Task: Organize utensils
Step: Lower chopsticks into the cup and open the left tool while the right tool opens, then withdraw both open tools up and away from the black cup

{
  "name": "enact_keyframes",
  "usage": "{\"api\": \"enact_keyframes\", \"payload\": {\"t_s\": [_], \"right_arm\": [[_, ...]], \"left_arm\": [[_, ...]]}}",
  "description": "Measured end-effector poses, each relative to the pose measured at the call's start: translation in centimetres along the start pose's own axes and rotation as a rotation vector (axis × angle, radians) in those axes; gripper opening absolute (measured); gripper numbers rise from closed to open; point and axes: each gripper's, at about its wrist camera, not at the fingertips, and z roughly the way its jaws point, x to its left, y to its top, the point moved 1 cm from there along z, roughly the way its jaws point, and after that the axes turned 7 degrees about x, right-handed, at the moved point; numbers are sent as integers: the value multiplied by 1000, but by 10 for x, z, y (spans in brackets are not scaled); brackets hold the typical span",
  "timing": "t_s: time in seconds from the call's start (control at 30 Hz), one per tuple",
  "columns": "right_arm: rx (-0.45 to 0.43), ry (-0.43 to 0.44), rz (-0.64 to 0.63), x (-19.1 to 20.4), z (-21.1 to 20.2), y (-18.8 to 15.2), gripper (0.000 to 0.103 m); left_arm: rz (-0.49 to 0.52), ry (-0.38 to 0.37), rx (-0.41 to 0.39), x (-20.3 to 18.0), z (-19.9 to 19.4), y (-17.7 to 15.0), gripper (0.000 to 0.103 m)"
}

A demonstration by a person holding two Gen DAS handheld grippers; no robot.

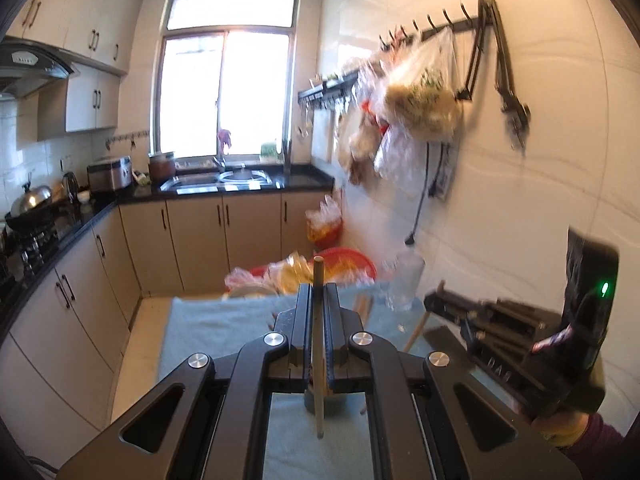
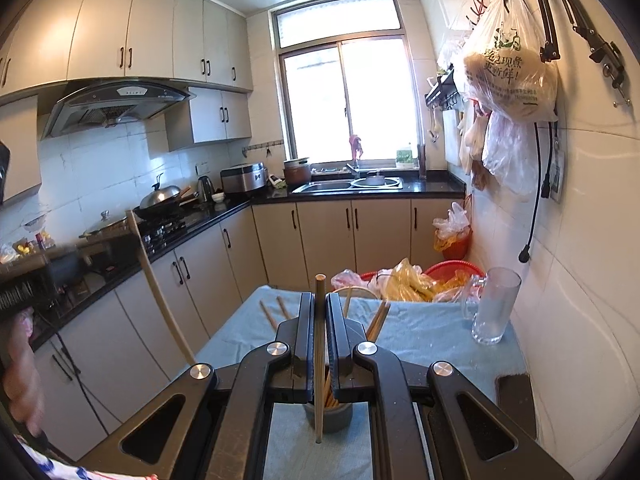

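Each gripper clenches one chopstick above the blue-clothed table.
Next, I judge: lower them into the grey holder (image 2: 328, 414).

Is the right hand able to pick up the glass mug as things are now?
Probably not yet: the right tongs are already shut on a chopstick. The way to the glass mug on the blue cloth looks free.
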Motion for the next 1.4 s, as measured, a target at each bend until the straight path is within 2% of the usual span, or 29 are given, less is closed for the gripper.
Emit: {"api": "enact_keyframes", "payload": {"t_s": [0.2, 0.4, 0.57, 0.73, 1.0, 1.03, 1.1, 1.13, 1.17, 1.4], "right_arm": [[-7, 13, 23, -6, 14, 23, 6], [-22, -1, 16, -6, 31, 35, 6], [1, -15, 32, -13, 50, 33, 6], [38, -15, 59, -24, 70, 25, 6], [124, 1, 93, -37, 113, 2, 6], [134, 3, 97, -39, 116, -2, 6], [157, 10, 109, -41, 123, -9, 6], [167, 15, 112, -42, 126, -11, 6], [177, 17, 112, -42, 128, -14, 7], [190, 29, 112, -42, 129, -18, 9]], "left_arm": [[-29, -12, -26, 9, 9, 35, 5], [-44, -8, -21, 6, 41, 47, 5], [-52, -6, 34, 1, 84, 41, 5], [-77, -16, 86, 5, 111, 24, 5], [-104, 2, 137, 18, 122, -6, 6], [-104, 9, 138, 19, 121, -11, 10], [-107, 25, 141, 22, 119, -20, 26], [-111, 33, 141, 24, 117, -25, 39], [-118, 41, 136, 25, 115, -31, 43], [-148, 57, 174, 33, 110, -62, 44]]}}
